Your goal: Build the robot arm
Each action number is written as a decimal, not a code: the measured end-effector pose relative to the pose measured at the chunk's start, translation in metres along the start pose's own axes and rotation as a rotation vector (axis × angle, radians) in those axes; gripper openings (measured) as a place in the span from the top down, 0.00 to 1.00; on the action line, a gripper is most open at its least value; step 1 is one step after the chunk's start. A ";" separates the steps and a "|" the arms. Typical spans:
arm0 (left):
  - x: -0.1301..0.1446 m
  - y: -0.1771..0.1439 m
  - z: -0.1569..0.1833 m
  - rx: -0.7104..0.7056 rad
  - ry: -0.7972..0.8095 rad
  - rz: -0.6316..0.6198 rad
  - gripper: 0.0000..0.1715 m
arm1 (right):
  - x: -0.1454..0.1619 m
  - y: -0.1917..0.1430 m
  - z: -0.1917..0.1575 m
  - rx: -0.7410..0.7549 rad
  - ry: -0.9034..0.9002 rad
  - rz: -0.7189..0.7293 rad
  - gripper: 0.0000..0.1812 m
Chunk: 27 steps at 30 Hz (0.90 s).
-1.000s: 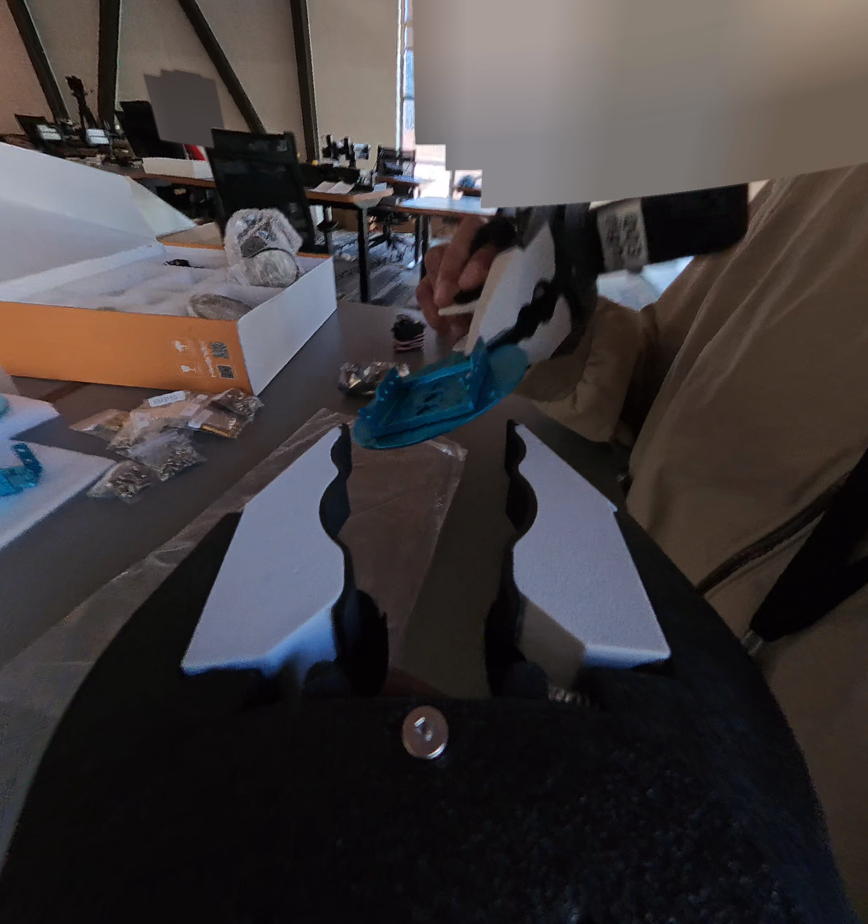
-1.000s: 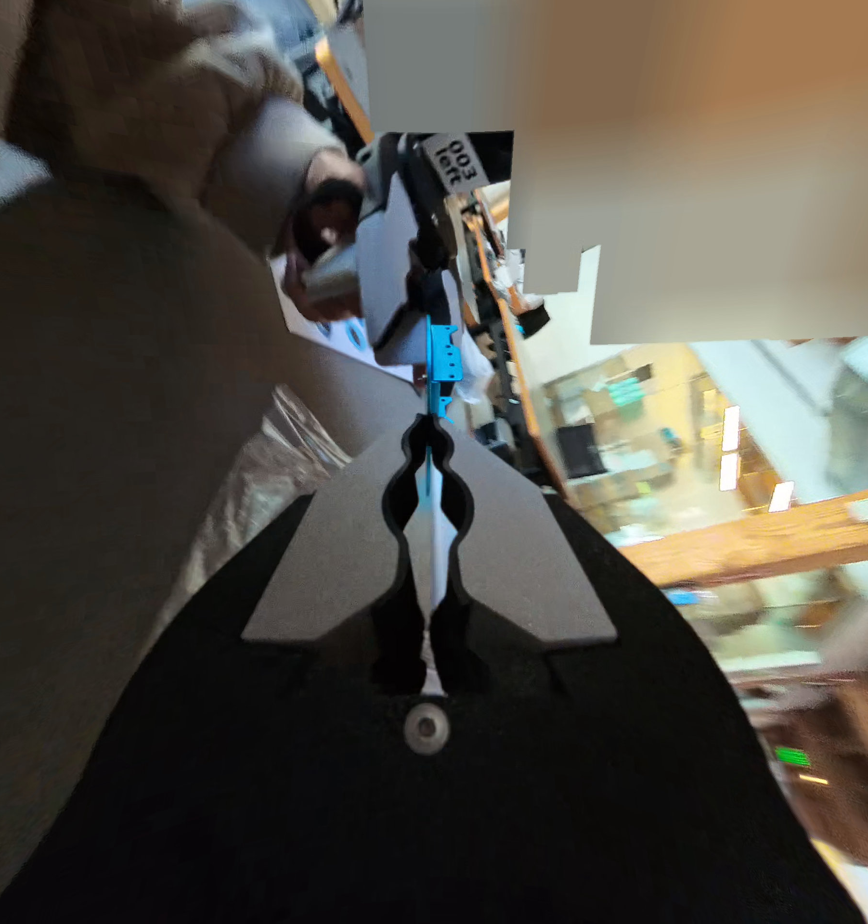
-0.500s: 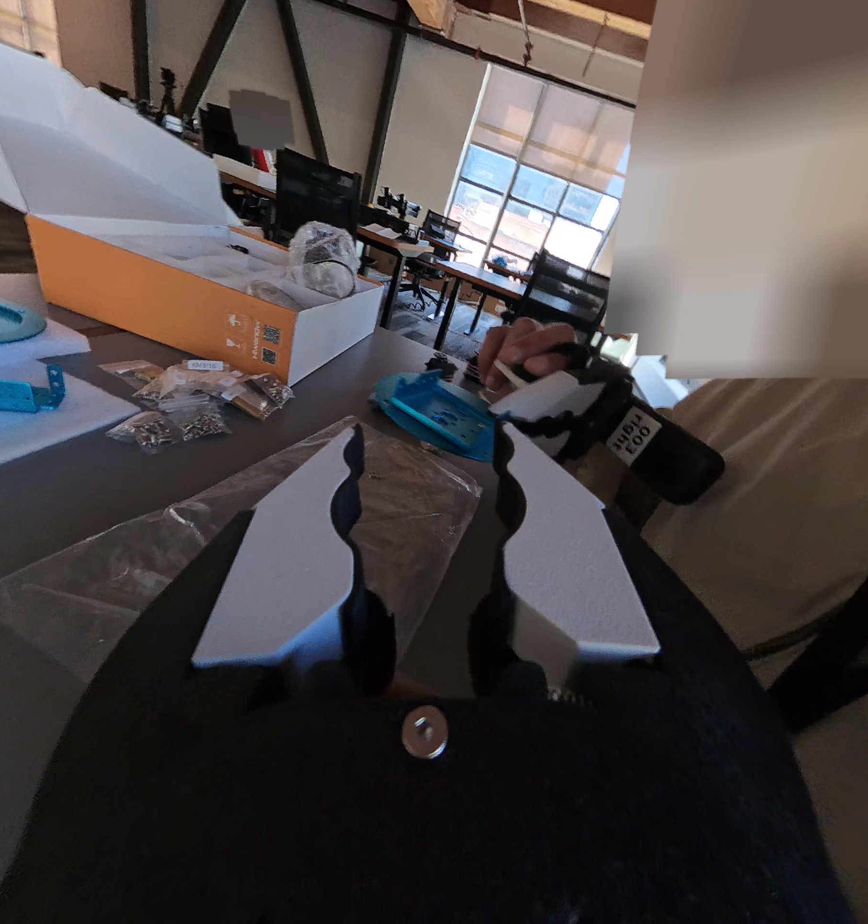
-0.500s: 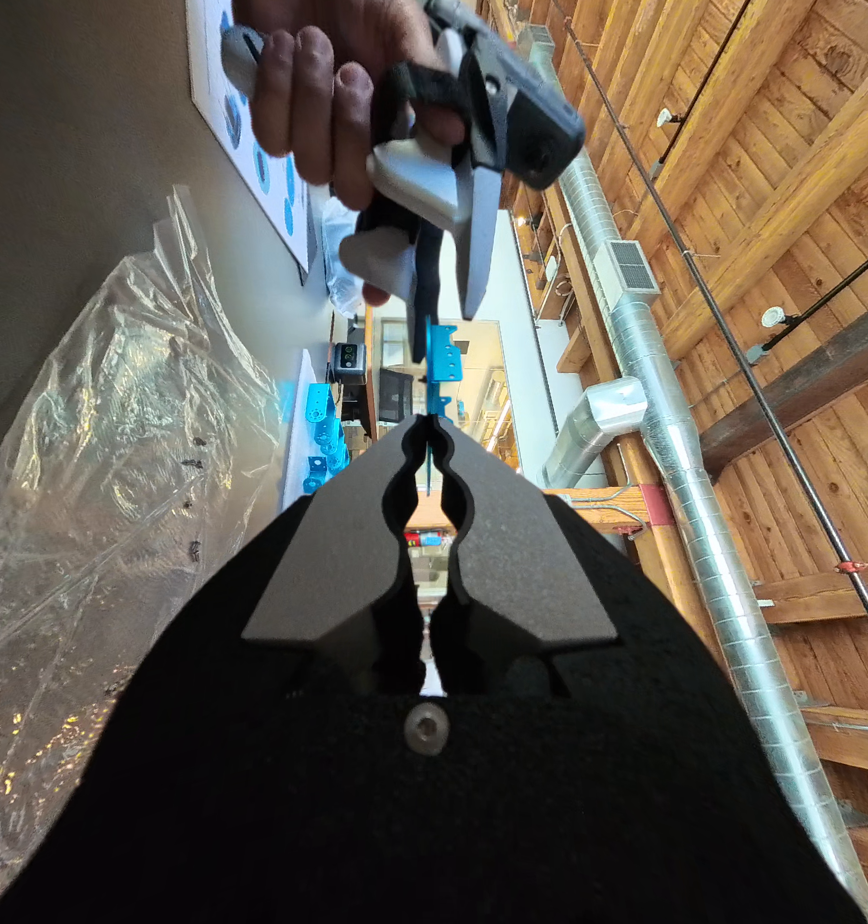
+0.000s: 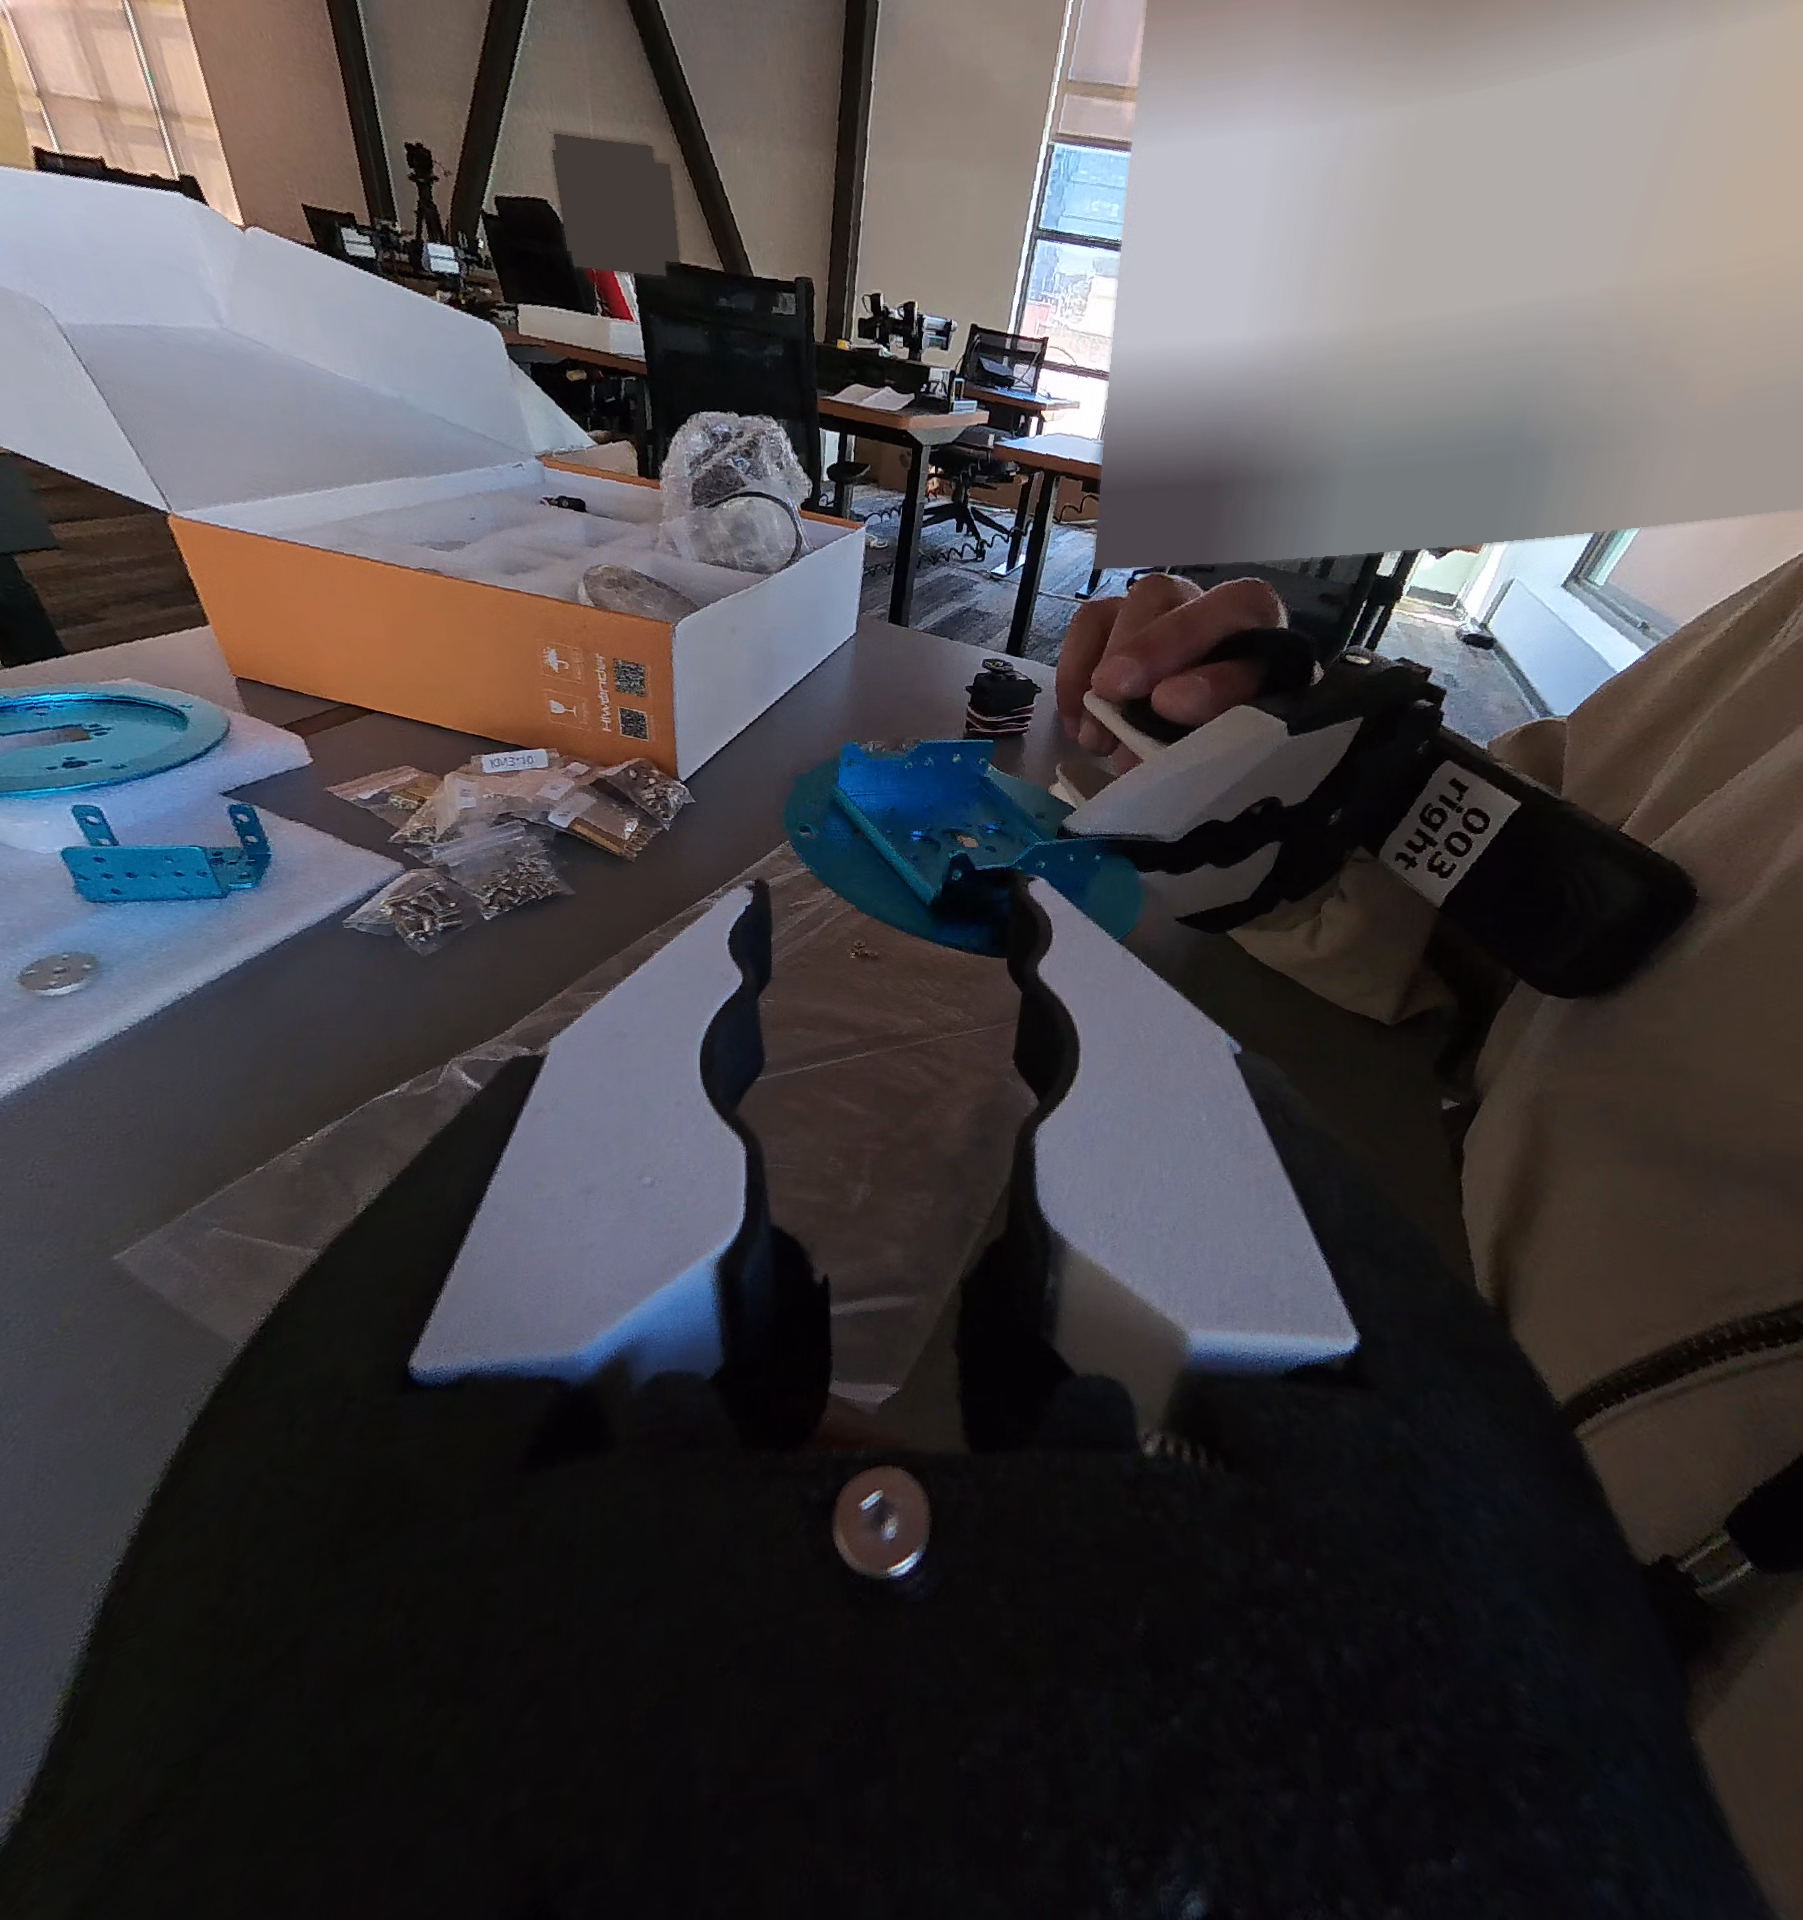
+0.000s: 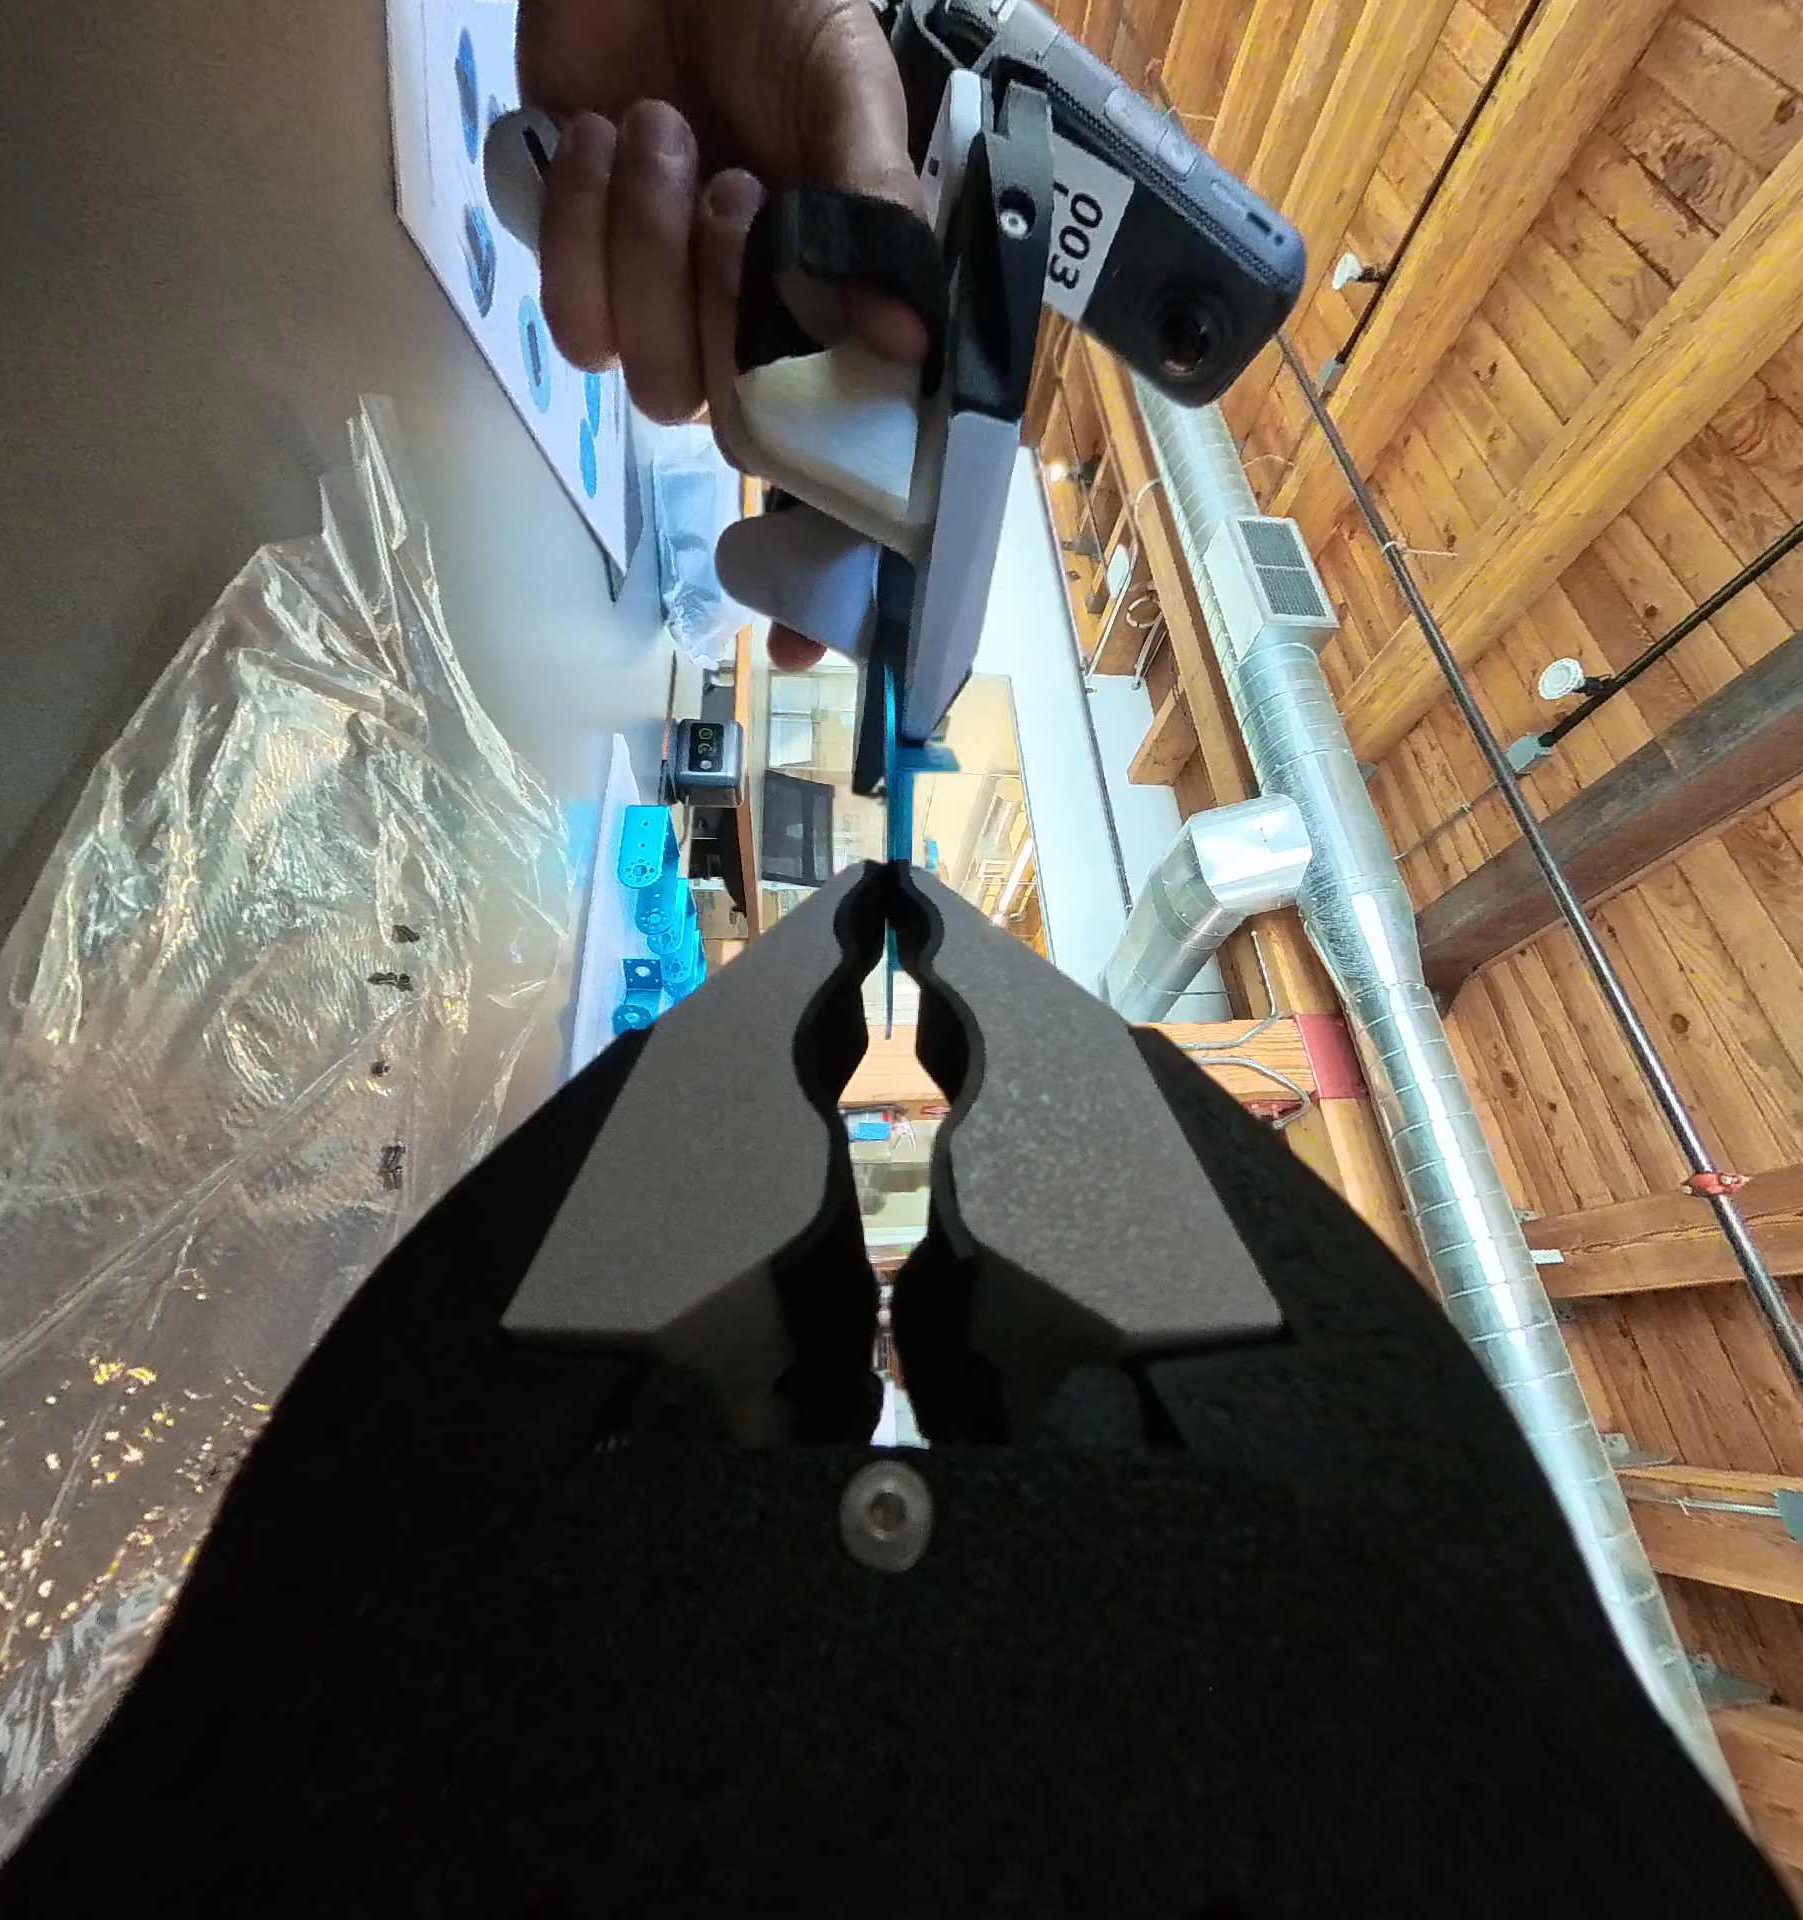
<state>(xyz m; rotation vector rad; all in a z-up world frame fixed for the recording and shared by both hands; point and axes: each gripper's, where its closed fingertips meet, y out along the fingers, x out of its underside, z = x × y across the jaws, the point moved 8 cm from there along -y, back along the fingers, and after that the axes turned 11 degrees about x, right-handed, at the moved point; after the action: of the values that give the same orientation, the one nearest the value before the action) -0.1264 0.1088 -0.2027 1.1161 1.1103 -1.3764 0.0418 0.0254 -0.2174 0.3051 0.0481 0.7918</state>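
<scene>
A blue metal disc with a blue bracket fixed on top hangs above the dark table. My right gripper is shut on the disc's far edge. In the right wrist view the disc shows edge-on, pinched at that gripper's tips. My left gripper is open and empty. Its right fingertip is at the disc's near rim. In the right wrist view the left gripper comes in from above, one jaw on each side of the disc's edge.
A clear plastic bag lies under my left gripper. An open orange and white box stands at the back. Bags of screws, a small black servo, and white foam with a blue ring and bracket are on the table. Left tips to right tips: about 6 centimetres.
The right gripper lowered and levelled the blue disc, keeping hold. The disc and my left gripper's open tips have come together; the tips now reach its rim.
</scene>
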 end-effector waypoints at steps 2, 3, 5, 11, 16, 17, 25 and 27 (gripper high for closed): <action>0.001 0.000 0.000 0.009 -0.008 0.002 0.74 | 0.000 0.000 -0.001 -0.005 0.004 0.003 1.00; 0.002 0.000 0.000 0.014 -0.015 0.004 0.74 | 0.000 0.000 -0.001 -0.003 -0.004 0.005 1.00; 0.002 -0.001 -0.001 0.018 -0.031 0.010 0.74 | -0.001 0.000 -0.001 0.002 -0.012 0.005 1.00; 0.002 0.001 -0.003 0.013 -0.043 0.023 0.74 | -0.001 0.000 -0.001 0.000 -0.015 -0.002 1.00; 0.002 0.003 -0.005 -0.003 -0.044 0.019 0.75 | -0.002 0.000 -0.002 -0.006 -0.018 0.000 1.00; 0.002 0.003 -0.005 -0.003 -0.043 0.019 0.75 | -0.002 0.000 -0.002 -0.006 -0.016 0.001 1.00; -0.005 -0.003 0.002 0.047 -0.027 0.087 0.74 | -0.003 0.000 -0.004 -0.024 -0.002 0.011 1.00; -0.005 -0.001 0.005 0.066 0.003 0.081 0.74 | -0.004 0.000 -0.003 -0.022 0.000 0.014 1.00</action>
<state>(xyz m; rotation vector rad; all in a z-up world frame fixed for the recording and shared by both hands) -0.1270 0.1048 -0.1966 1.1984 1.0174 -1.3567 0.0389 0.0233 -0.2211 0.2851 0.0376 0.8056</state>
